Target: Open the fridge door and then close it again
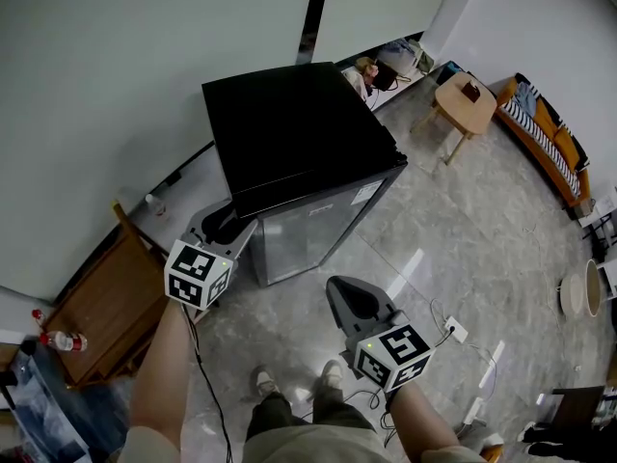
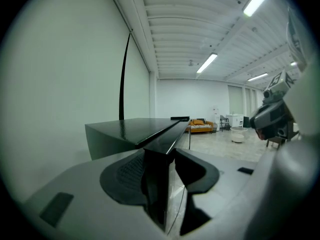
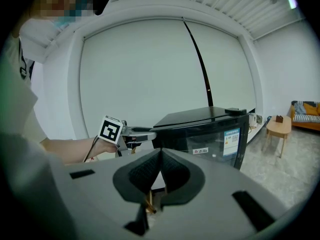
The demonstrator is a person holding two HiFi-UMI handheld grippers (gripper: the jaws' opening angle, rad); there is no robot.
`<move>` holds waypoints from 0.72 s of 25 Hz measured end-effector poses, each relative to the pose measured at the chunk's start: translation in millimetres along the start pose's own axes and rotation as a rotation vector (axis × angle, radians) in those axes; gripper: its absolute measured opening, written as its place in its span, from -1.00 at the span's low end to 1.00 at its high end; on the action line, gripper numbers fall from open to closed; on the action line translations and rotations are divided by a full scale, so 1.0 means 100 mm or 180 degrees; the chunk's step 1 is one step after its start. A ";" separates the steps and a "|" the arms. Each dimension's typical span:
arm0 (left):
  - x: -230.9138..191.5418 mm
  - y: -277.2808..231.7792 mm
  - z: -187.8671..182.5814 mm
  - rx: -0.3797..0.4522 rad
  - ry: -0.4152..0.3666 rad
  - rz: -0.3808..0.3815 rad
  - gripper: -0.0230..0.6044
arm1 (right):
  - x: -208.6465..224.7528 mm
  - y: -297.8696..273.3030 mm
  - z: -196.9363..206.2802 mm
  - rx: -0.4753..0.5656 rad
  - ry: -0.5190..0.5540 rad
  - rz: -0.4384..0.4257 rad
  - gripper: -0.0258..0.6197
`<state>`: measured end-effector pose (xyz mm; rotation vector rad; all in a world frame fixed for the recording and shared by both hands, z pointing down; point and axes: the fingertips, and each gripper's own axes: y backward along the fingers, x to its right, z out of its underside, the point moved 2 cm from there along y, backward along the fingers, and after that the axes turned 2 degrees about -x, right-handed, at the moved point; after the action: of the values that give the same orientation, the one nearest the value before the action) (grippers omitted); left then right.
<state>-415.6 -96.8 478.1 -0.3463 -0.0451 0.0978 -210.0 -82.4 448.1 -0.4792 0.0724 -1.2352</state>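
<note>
Jaws of your left gripper [image 1: 225, 224] pinched the near left edge of glass fridge door [image 1: 313, 228], door's rim clamped between pads. Whether door sat shut or barely ajar, could not tell. Black-topped mini fridge [image 1: 289, 123] stood against white wall [image 1: 116, 85] on grey tiled floor [image 1: 463, 239]. Your right gripper [image 1: 349, 299] hung low in front of fridge, apart from it, jaws pressed together with nothing between. Small wooden table [image 1: 465, 104] stood well off to right.

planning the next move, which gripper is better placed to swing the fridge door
Left. The left gripper is closed on the edge of the fridge door, at its top corner. The right gripper is shut, empty, and hangs apart from the fridge, out in front.
</note>
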 end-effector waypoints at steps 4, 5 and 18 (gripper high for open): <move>0.01 0.01 0.01 -0.0002 0.0015 -0.0031 -0.33 | -0.03 0.05 0.08 -0.0039 -0.0025 -0.0032 -0.93; 0.01 0.01 0.01 -0.0010 0.0011 -0.0038 -0.33 | -0.03 0.06 0.09 -0.0043 -0.0027 -0.0037 -0.93; 0.04 0.00 0.01 -0.0005 0.0071 -0.0123 -0.33 | 0.05 0.19 0.24 -0.0118 -0.0100 -0.0013 -0.93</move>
<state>-412.1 -95.7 478.7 -0.3478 -0.0299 0.0557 -184.3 -74.7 463.9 -0.5311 0.0676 -1.2316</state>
